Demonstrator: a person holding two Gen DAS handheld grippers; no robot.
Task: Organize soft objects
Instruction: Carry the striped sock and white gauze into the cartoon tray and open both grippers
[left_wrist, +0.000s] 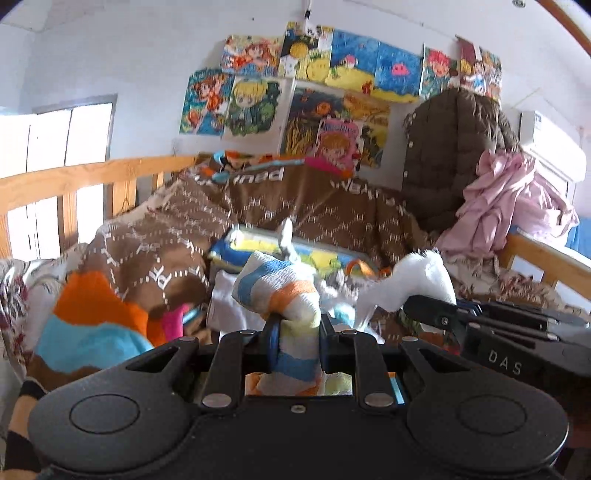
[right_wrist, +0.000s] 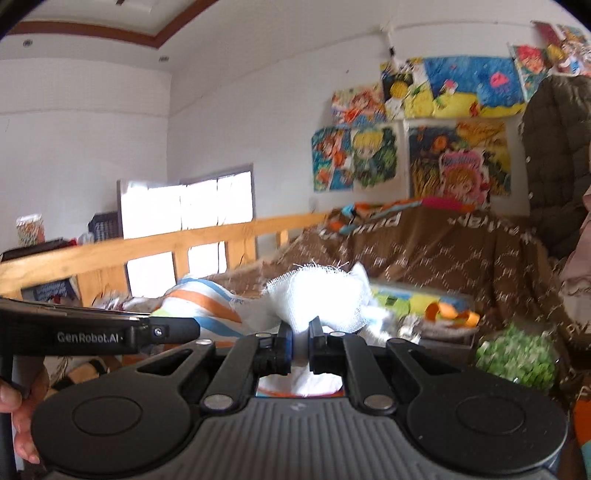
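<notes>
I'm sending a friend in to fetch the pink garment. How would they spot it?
Find the wooden bed rail on the right, below the air conditioner. The pink garment is heaped over it, beside a brown quilted coat. It is the only pale pink, crumpled cloth there.

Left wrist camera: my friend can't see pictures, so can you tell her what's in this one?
The left claw pinches a striped cloth of blue, orange and white, held up over a messy bed. Beside it on the right, the right claw holds a white cloth. Behind are a brown patterned blanket, a wooden rail and colourful cartoon drawings on the wall.
</notes>
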